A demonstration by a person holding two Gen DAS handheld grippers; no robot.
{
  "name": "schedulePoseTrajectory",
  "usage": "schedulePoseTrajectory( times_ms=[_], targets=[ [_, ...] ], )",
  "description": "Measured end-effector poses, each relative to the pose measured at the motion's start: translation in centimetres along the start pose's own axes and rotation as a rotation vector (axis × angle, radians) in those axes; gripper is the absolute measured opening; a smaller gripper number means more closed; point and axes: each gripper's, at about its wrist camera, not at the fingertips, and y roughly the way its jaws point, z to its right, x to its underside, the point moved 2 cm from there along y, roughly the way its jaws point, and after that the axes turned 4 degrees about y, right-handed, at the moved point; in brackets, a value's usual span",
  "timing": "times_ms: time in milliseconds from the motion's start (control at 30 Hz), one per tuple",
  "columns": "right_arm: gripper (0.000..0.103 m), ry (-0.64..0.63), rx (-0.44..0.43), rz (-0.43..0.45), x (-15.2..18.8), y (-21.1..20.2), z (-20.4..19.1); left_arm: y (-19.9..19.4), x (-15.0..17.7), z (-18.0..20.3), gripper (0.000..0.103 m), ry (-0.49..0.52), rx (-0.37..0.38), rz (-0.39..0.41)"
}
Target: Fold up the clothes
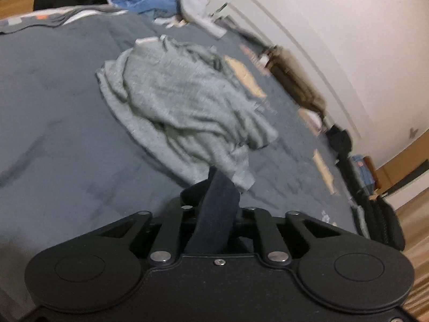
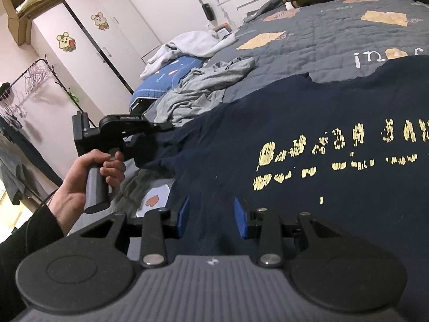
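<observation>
The navy shirt (image 2: 308, 134) lies spread on the bed (image 2: 335, 40), its edge pinched in the left gripper (image 1: 214, 187), hem between the right gripper (image 2: 210, 216)'s parted fingers; beyond, a grey garment (image 1: 185, 102) lies crumpled, unfolded

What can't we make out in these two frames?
- Left gripper fingertips: left wrist view, wrapped in navy shirt fabric.
- Shirt's yellow print: right wrist view, cracked, cut by right edge.
- Grey garment type: crumpled, motion-blurred.
- Right gripper: contact with the shirt unclear.
</observation>
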Motion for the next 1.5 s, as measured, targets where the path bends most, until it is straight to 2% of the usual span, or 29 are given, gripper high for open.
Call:
schedulePoseTrajectory(
  times_ms=[67,300,367,400,500,533,833,900,1000,1200,1433,1500],
  targets=[
    [0.036,0.002,0.001,0.001,0.0,0.0,0.0,-0.5,-0.2,0.0,0.004,0.002,0.006,0.05],
    [0.036,0.005,0.002,0.019,-0.3,-0.5,0.1,-2.1,-0.2,0.0,0.004,0.014,-0.059,0.111],
    [0.036,0.0,0.003,0.023,-0.3,-0.6,0.1,-2.6,-0.2,0.0,0.008,0.017,-0.078,0.128],
    [0.036,-0.004,0.002,0.026,-0.4,-0.7,0.0,-2.8,-0.2,0.1,0.014,0.019,-0.087,0.137],
    [0.036,-0.001,-0.003,0.036,-0.8,-0.9,0.0,-3.5,-0.3,0.1,0.045,0.024,-0.115,0.163],
    [0.036,0.001,-0.005,0.04,-0.9,-1.1,0.0,-3.8,-0.3,0.1,0.048,0.026,-0.124,0.171],
    [0.036,0.001,-0.03,0.069,-1.4,-2.2,-0.6,-8.7,2.3,1.0,0.048,-0.011,-0.147,0.199],
    [0.036,-0.002,-0.04,0.076,-1.6,-2.5,-1.0,-9.5,3.5,0.9,0.049,-0.042,-0.149,0.185],
    [0.036,-0.007,-0.043,0.082,-1.7,-2.7,-1.3,-9.6,4.9,0.8,0.058,-0.074,-0.161,0.166],
    [0.036,0.003,-0.032,0.089,-1.7,-3.0,-1.4,-7.3,6.8,0.6,0.059,-0.115,-0.157,0.08],
    [0.036,0.01,-0.043,0.097,-1.9,-3.0,-1.1,-4.3,7.6,0.7,0.059,-0.086,-0.163,0.008],
    [0.036,0.011,-0.048,0.098,-2.0,-3.1,-1.1,-4.0,7.5,0.7,0.059,-0.071,-0.169,0.02]
  ],
)
